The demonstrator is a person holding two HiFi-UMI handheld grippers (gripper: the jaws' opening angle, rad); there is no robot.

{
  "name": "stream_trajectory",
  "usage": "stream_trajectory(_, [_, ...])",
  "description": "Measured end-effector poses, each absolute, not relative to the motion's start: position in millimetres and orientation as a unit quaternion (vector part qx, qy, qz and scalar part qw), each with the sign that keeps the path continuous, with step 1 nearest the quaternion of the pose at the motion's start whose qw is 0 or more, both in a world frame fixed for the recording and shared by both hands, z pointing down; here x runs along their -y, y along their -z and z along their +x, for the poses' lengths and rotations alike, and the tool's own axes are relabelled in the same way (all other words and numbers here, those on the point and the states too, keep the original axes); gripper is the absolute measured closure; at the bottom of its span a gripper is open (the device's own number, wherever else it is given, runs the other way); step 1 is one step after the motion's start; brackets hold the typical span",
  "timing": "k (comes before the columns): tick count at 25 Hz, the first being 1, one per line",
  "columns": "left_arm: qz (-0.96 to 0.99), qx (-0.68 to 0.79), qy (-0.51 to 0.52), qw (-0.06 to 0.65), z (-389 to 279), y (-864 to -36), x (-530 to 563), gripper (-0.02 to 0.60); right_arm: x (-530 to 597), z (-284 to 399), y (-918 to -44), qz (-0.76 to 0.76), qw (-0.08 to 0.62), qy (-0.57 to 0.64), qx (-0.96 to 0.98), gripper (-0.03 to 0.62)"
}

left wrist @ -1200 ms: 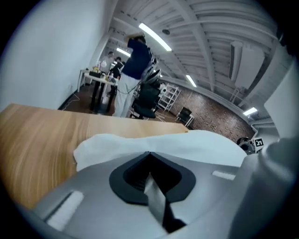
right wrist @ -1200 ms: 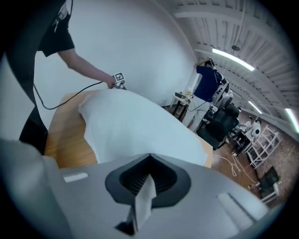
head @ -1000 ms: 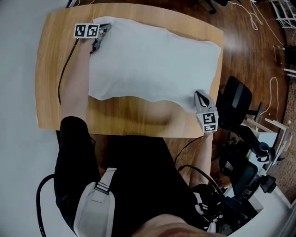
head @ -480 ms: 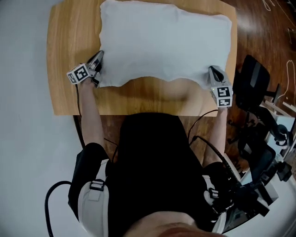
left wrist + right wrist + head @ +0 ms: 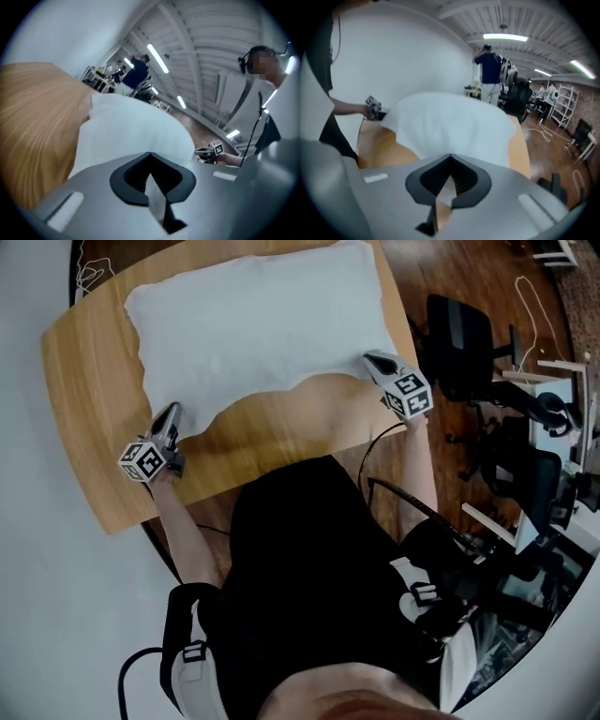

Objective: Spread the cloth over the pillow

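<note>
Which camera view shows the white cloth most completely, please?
The head view: nearly all of the cloth lies spread on the table, its wavy near edge running between the left gripper and right gripper. Each gripper view shows only the corner pinched in its own jaws and part of the surface beyond.

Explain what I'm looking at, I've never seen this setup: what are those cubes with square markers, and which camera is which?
There is no robot arm here. A person holds a two-jaw gripper in each hand, and the marker cubes are parts of those grippers. The top-down picture comes from a camera on the person's head. The other two come from cameras riding on each gripper, looking along its jaws. On the wooden table lies a white cloth, puffed up as if over the pillow, which doesn't show by itself. The left gripper and the right gripper are each shut on a near corner of it.
</note>
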State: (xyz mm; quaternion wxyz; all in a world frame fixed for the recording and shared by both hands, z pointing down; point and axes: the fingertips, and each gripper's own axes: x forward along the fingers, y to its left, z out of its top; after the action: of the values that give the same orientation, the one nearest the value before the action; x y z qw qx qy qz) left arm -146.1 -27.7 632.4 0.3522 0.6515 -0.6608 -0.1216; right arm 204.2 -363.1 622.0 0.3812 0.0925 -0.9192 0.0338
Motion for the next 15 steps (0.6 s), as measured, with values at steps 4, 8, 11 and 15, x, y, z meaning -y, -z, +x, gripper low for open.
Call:
stream_trajectory(4, [0.610,0.681,0.104,0.391,-148,-670,2,0.581,368,236,-684,0.096,0.442,-0.041,0.891,0.591])
stream_trajectory(8, [0.606,0.689,0.088,0.388,-147,-660,-10,0.581,352,254,-655,0.084,0.337,-0.112,0.931,0.591])
stream_trajectory(11, [0.600,0.689,0.073,0.401,-152,-668,-19,0.581,372,283,-690,0.148,0.361,-0.185,0.902,0.591])
stream_trajectory(15, [0.597,0.689,0.061,0.407,-150,-674,-20,0.581,395,318,-699,0.218,0.487,-0.151,0.832,0.591])
